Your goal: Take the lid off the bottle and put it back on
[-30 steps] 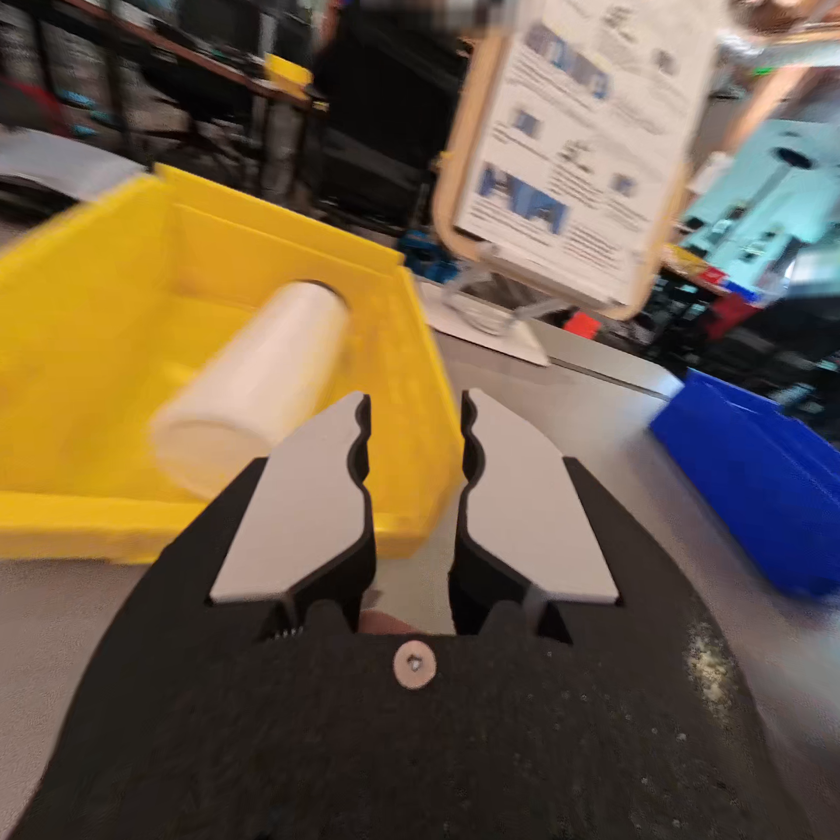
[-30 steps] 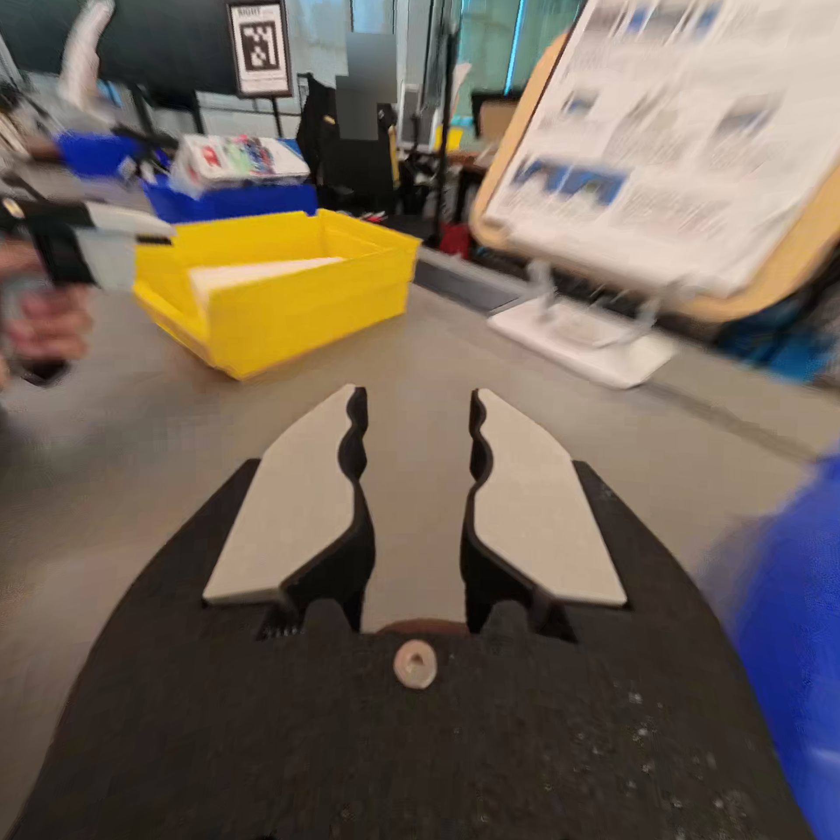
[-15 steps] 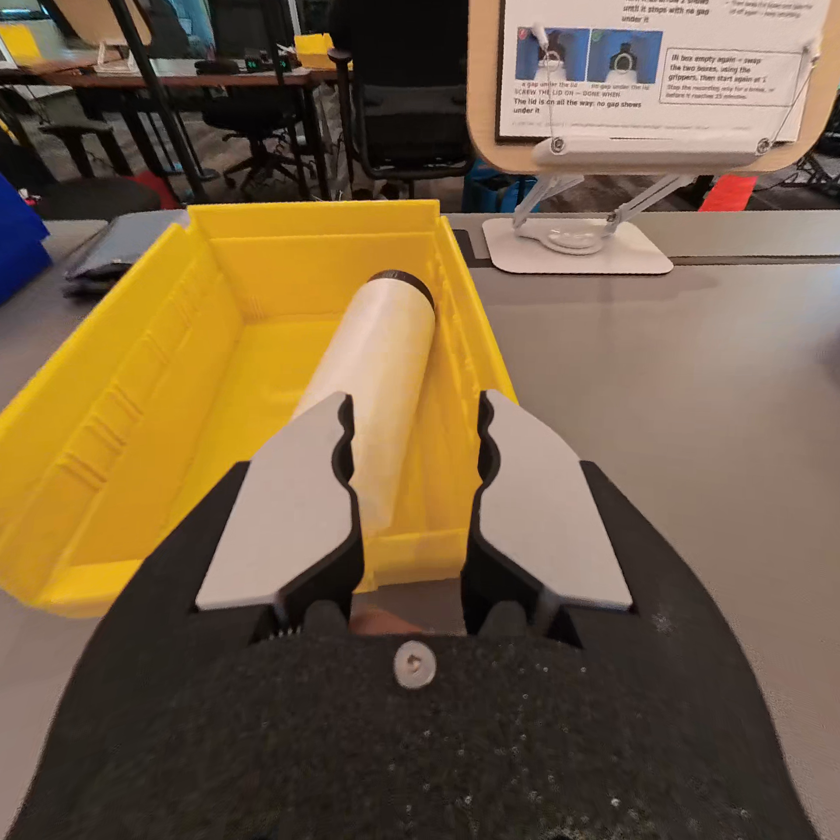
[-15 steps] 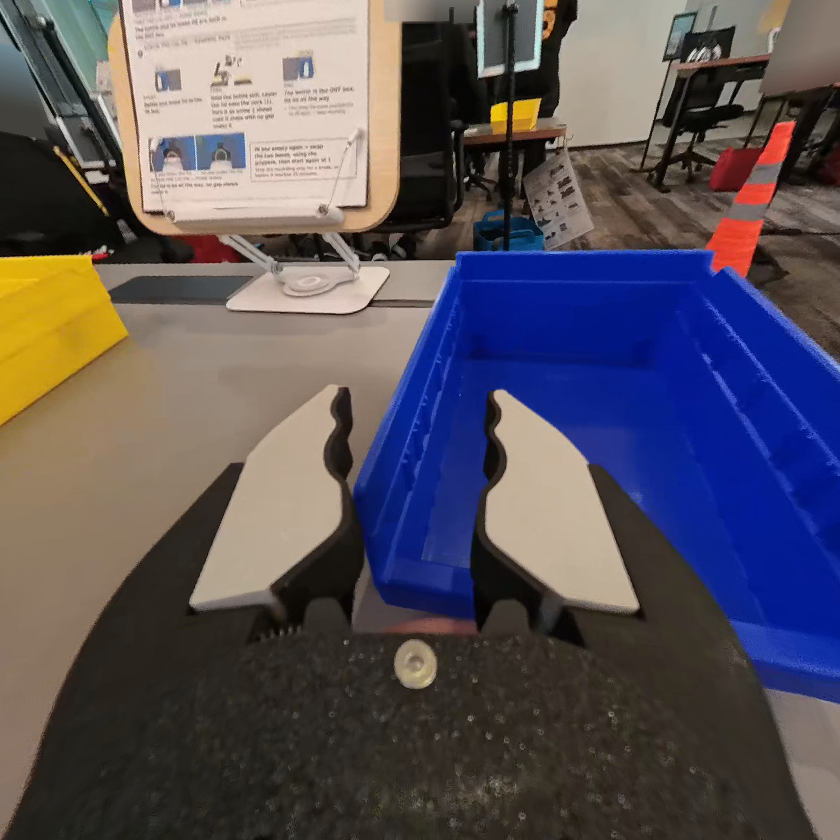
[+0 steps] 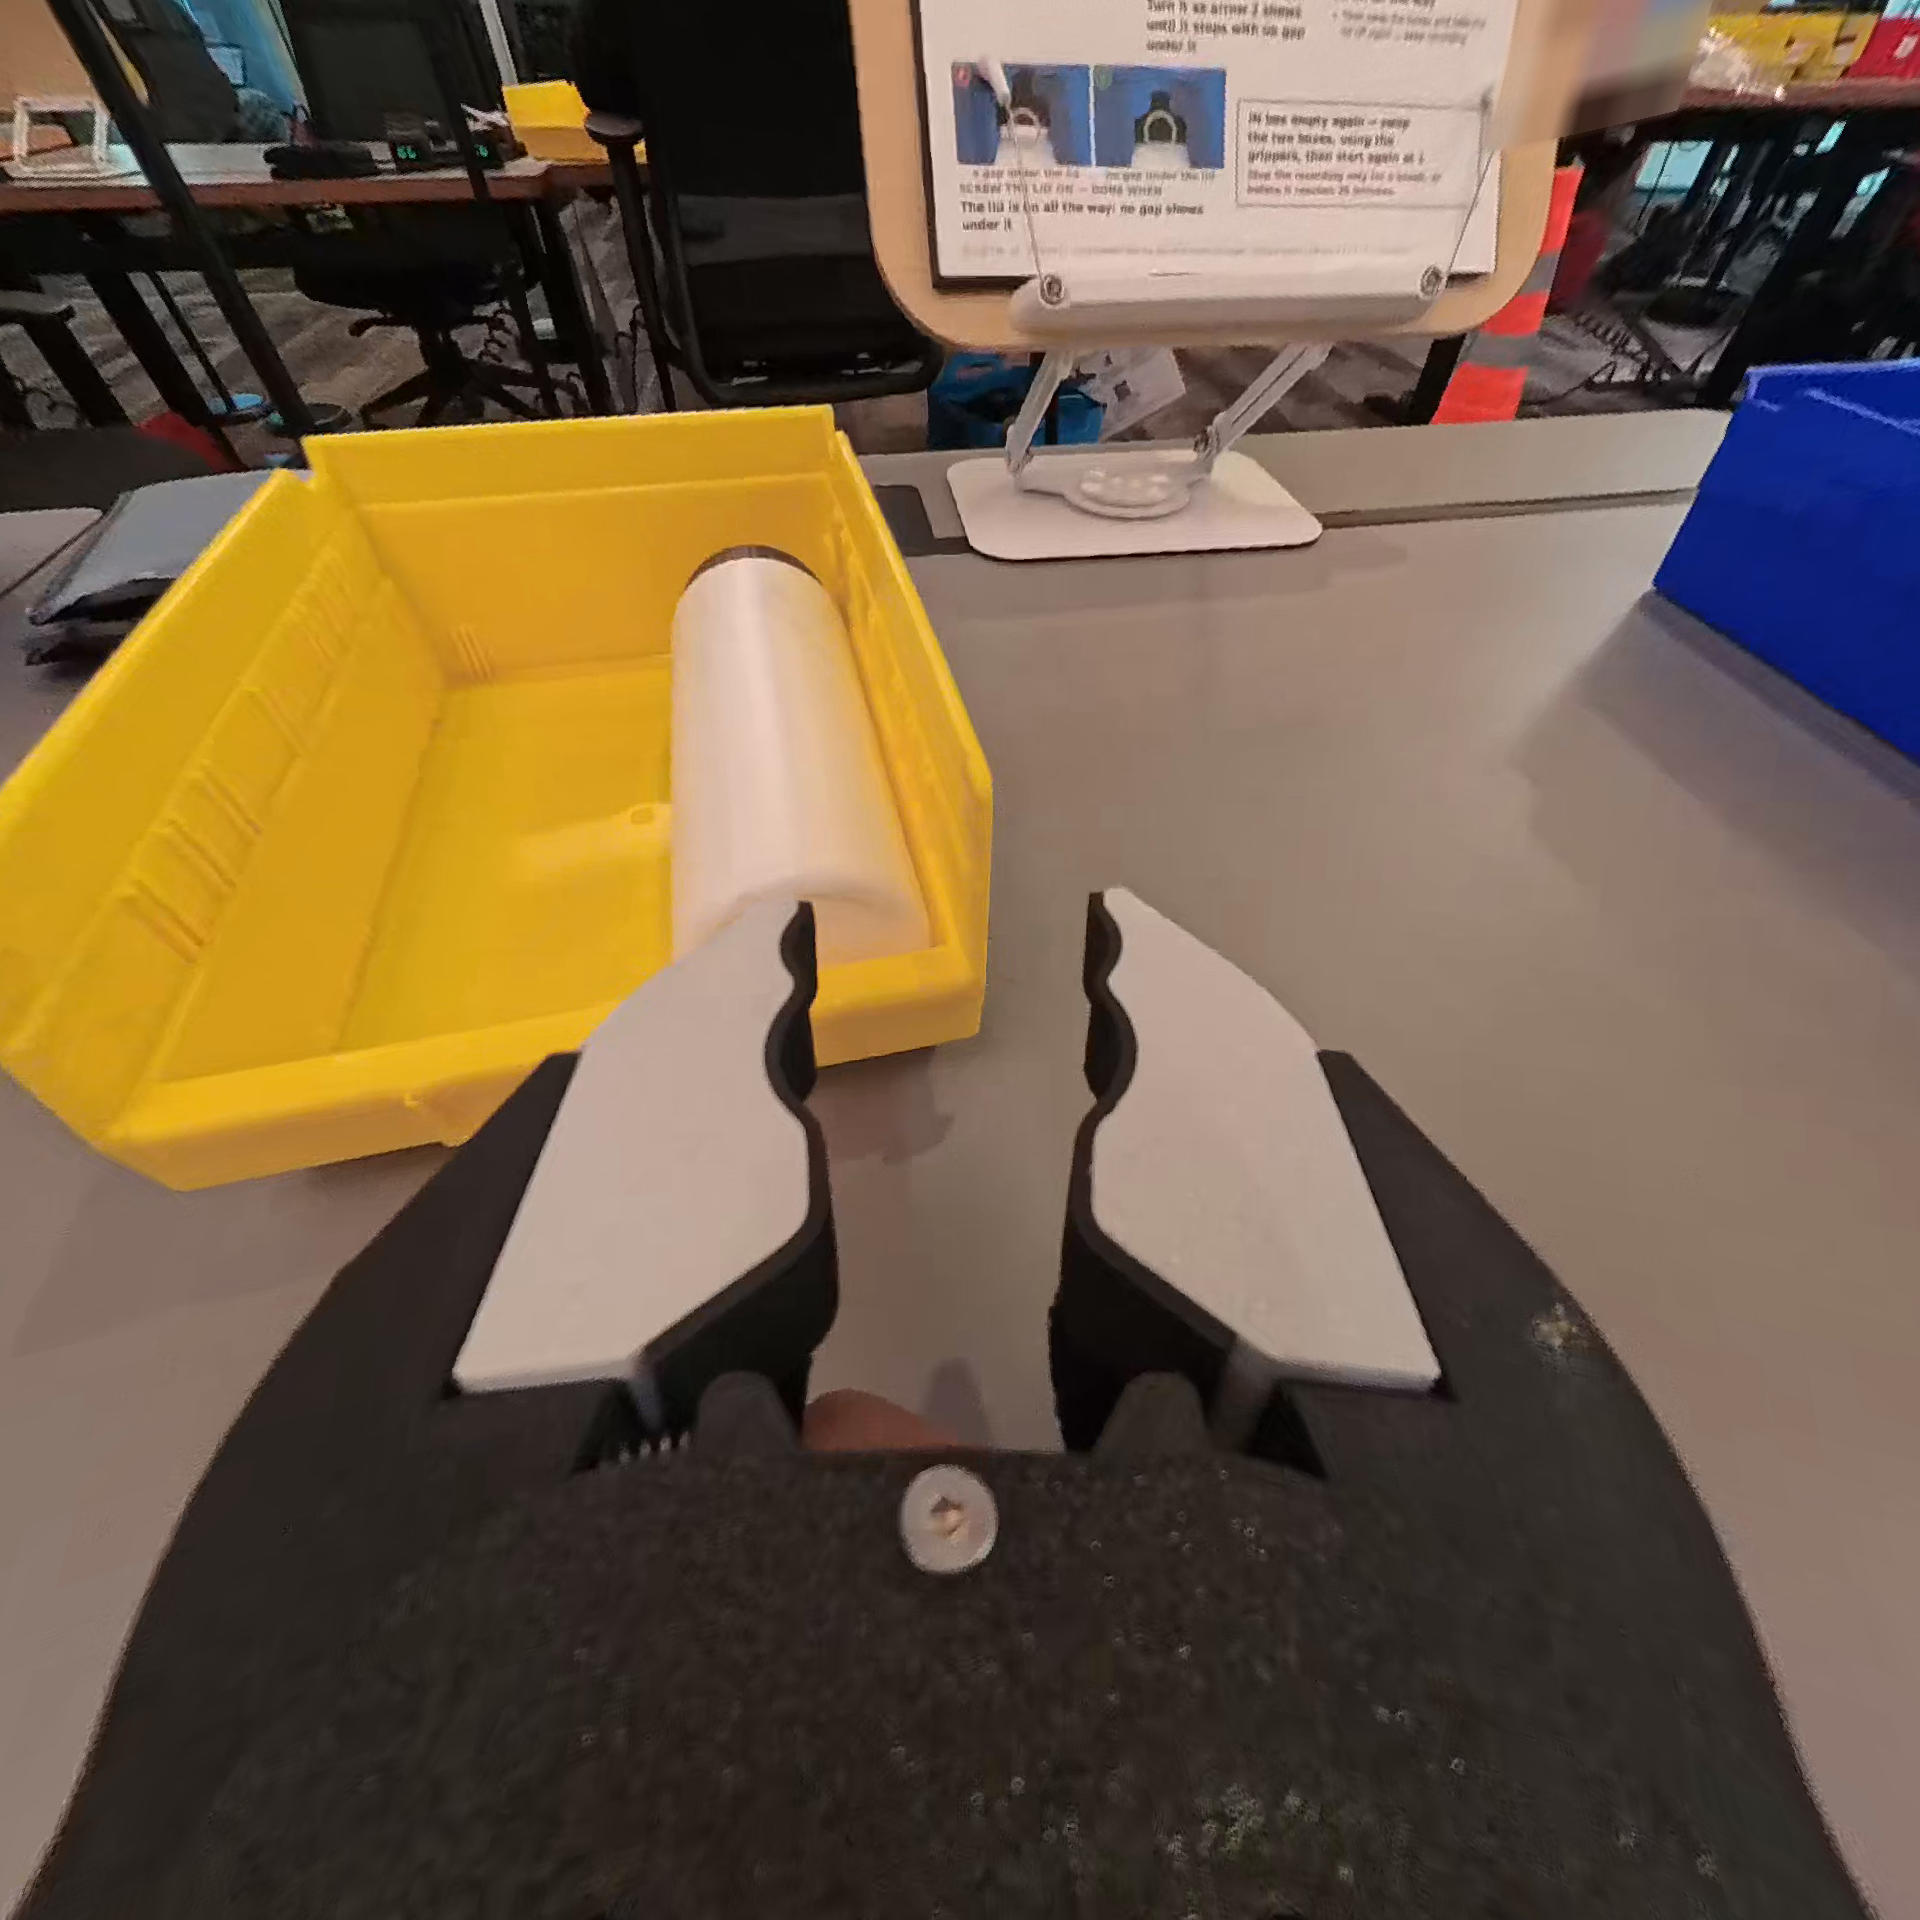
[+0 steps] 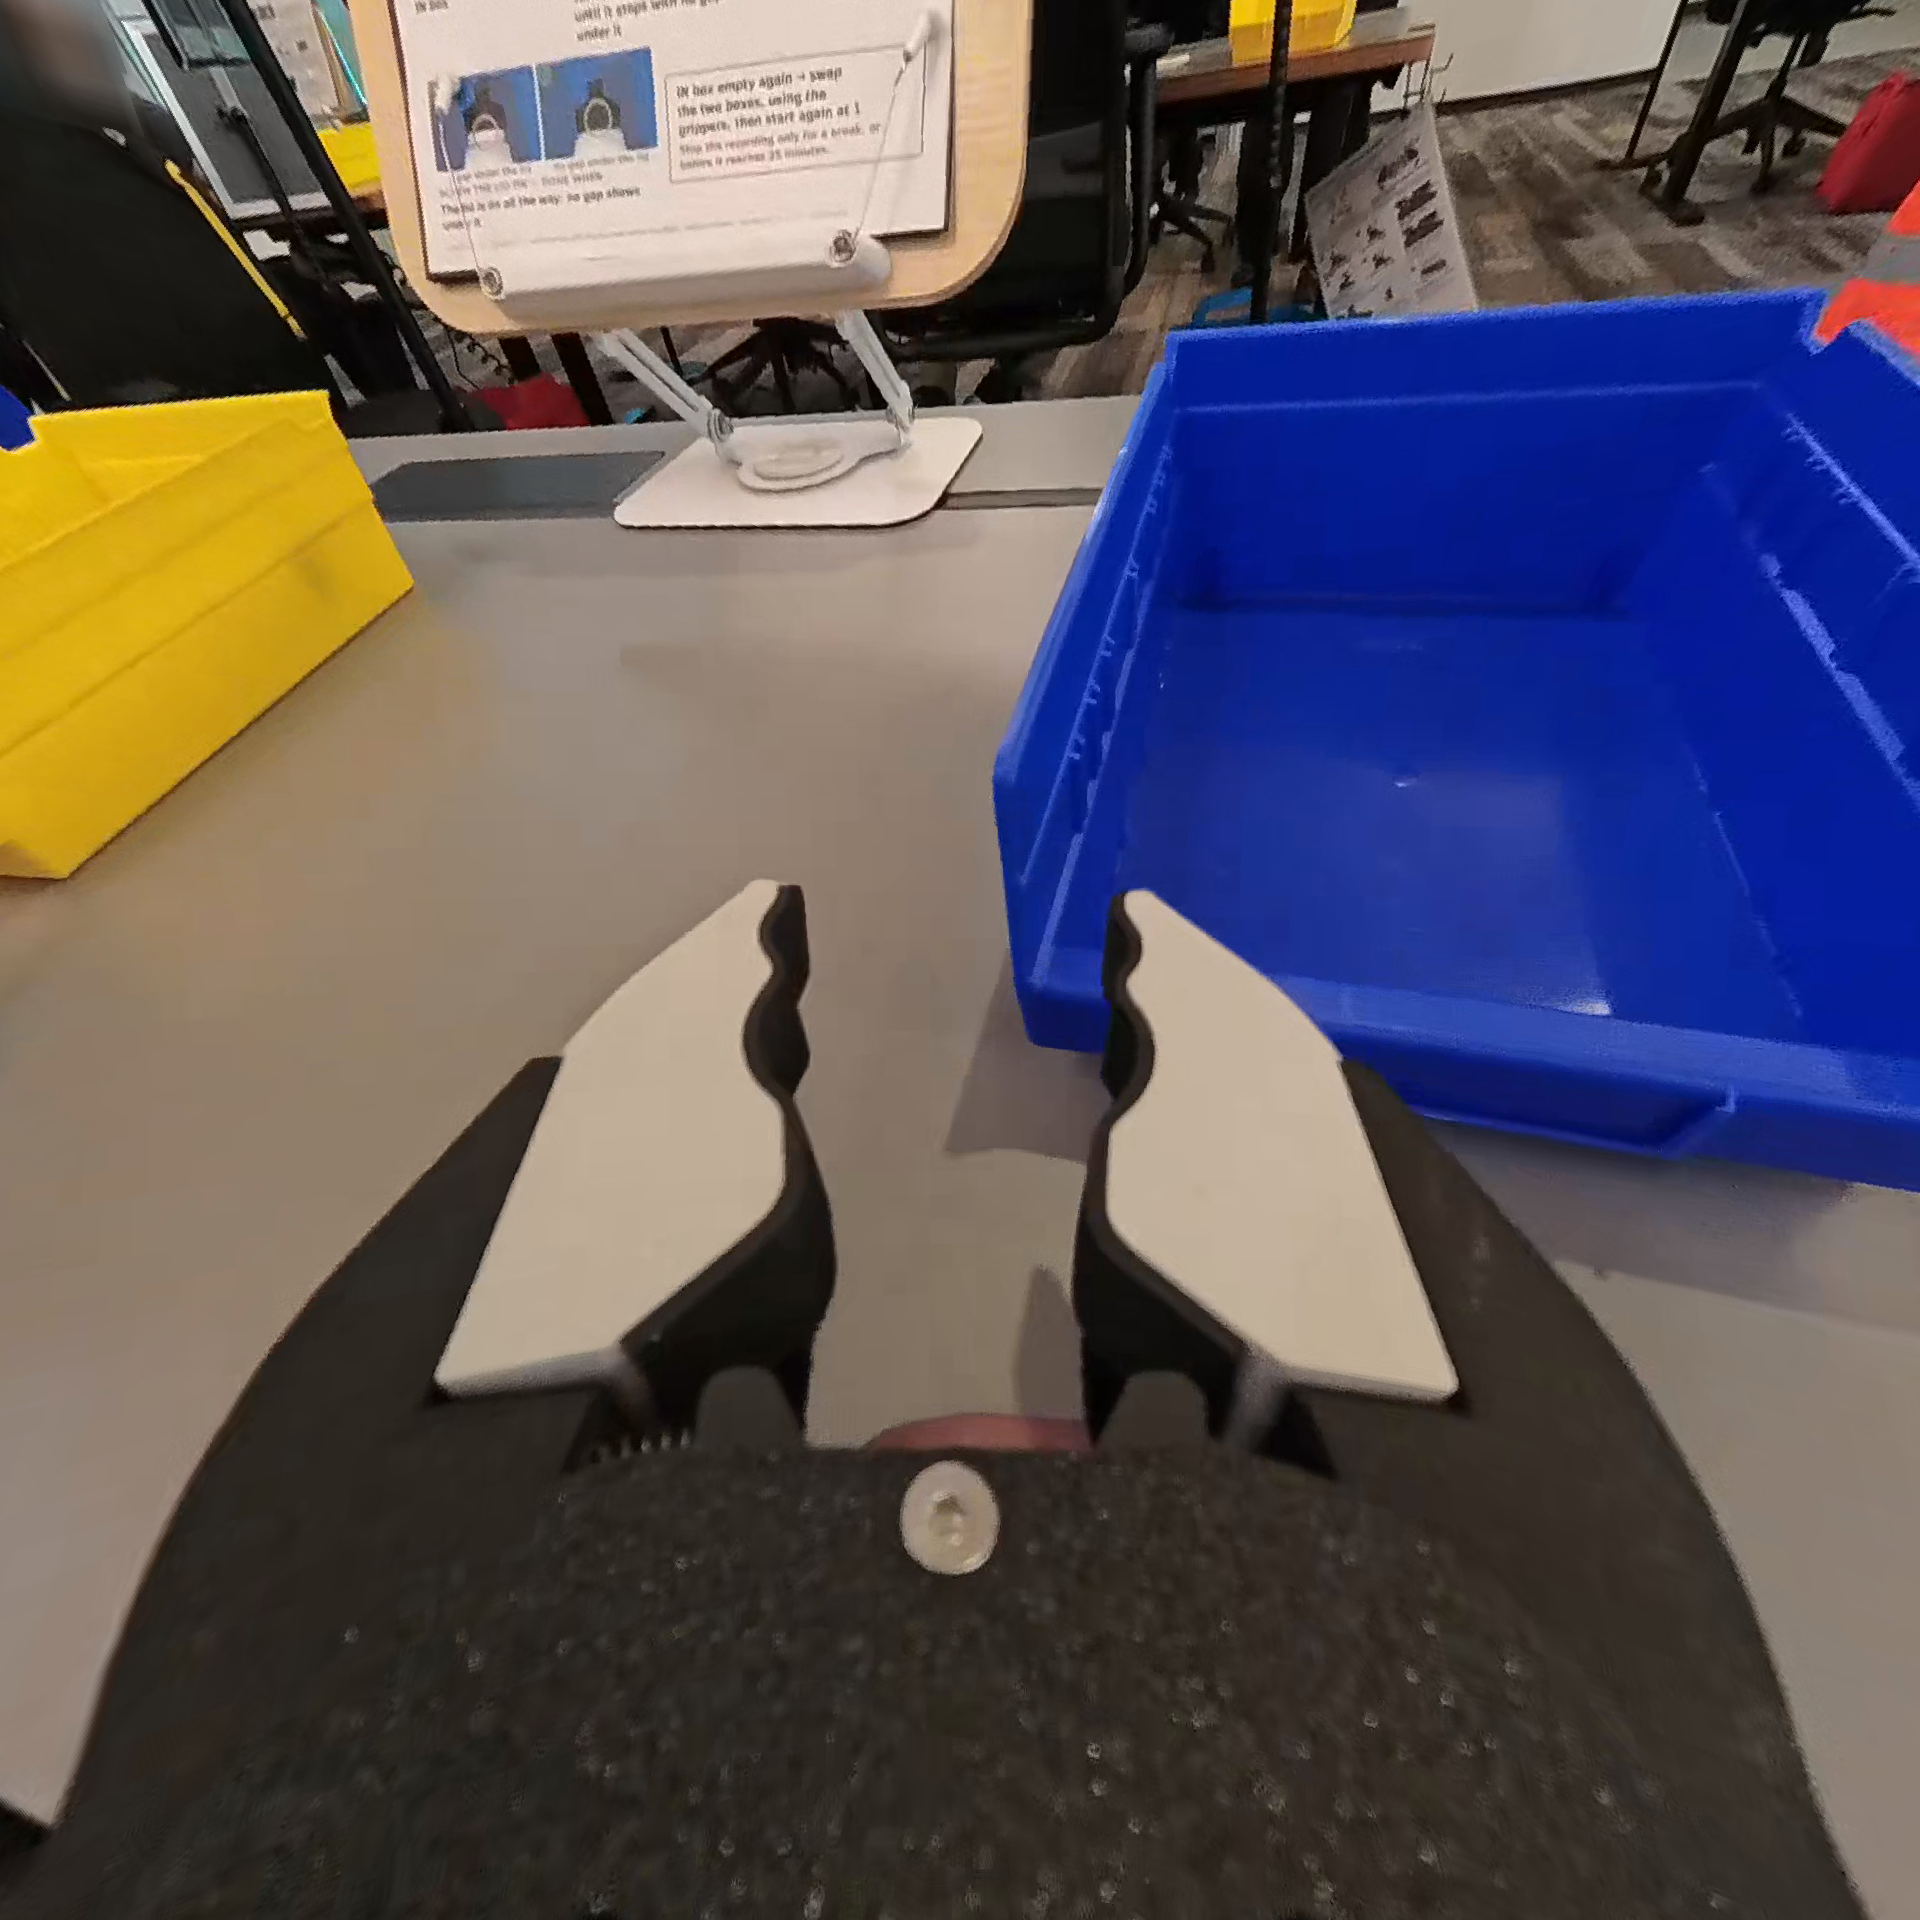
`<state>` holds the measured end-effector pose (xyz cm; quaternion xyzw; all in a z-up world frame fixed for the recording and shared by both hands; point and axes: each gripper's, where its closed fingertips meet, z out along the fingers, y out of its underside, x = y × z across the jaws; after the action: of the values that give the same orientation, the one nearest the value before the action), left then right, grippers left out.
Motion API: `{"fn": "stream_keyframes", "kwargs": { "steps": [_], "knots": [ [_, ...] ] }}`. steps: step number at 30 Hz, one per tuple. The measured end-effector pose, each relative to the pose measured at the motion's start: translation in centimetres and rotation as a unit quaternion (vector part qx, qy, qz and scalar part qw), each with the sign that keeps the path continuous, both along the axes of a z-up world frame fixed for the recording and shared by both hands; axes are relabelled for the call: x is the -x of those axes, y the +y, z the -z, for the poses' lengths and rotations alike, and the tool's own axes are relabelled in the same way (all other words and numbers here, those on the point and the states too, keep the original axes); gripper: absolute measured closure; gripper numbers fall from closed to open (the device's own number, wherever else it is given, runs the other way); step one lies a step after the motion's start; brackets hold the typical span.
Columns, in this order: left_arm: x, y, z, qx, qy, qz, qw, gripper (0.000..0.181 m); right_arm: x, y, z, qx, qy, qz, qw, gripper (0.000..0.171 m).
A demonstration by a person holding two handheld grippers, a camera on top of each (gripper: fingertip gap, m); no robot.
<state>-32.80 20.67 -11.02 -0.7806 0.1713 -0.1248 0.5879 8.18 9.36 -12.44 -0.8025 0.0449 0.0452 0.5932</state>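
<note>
My left gripper (image 5: 948, 920) above grey table (image 5: 1299, 790), jaws parted, holding nothing; tips just short of yellow bin (image 5: 260, 831) near wall. Bottle (image 5: 774, 758) lies on side inside that bin against its right wall: smooth white cylinder, dark lid (image 5: 750, 556) at far end, seemingly on. My right gripper (image 6: 954, 914) likewise parted, empty, over bare tabletop beside blue bin (image 6: 1475, 790) near-left corner. Wide clear strip of matte table between bins. Both bins ribbed hard plastic. Instruction board (image 6: 686, 135) on stand behind.
</note>
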Motion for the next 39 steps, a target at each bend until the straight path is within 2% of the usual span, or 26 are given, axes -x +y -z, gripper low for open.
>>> {"fn": "stream_keyframes", "kwargs": {
  "steps": [4,11,19,29,33,35,37,39],
  "knots": [
    [-0.3,0.6,0.5,0.004,0.010,-0.004,1.000,0.132,-0.4,1.1,-0.1,-0.006,-0.030,0.006,1.000,0.119],
    [0.2,0.0,0.7,0.021,-0.009,-0.006,1.000,0.132,0.0,0.9,0.2,0.001,-0.016,-0.003,1.000,0.119],
    [-0.2,-0.1,2.0,0.051,-0.014,0.009,0.999,0.128,-0.4,1.3,0.0,-0.006,0.050,-0.002,0.999,0.124],
    [1.1,-1.1,2.4,0.093,-0.075,0.014,0.993,0.112,2.3,2.7,-0.8,-0.019,-0.035,-0.031,0.999,0.125],
    [1.0,-1.1,1.9,0.102,-0.086,0.014,0.991,0.110,2.7,2.4,-0.9,-0.018,-0.033,-0.034,0.999,0.122],
    [0.6,-0.4,0.9,0.113,-0.081,0.021,0.990,0.103,2.5,2.3,-0.8,-0.019,-0.021,-0.031,0.999,0.121],
    [0.7,1.5,-1.0,0.126,-0.061,0.023,0.990,0.106,2.4,2.1,-0.6,-0.017,-0.010,-0.032,0.999,0.121],
    [0.4,4.1,-2.3,0.183,-0.035,0.036,0.982,0.106,2.1,1.9,-0.3,-0.009,0.003,-0.030,1.000,0.121]
  ]
}}
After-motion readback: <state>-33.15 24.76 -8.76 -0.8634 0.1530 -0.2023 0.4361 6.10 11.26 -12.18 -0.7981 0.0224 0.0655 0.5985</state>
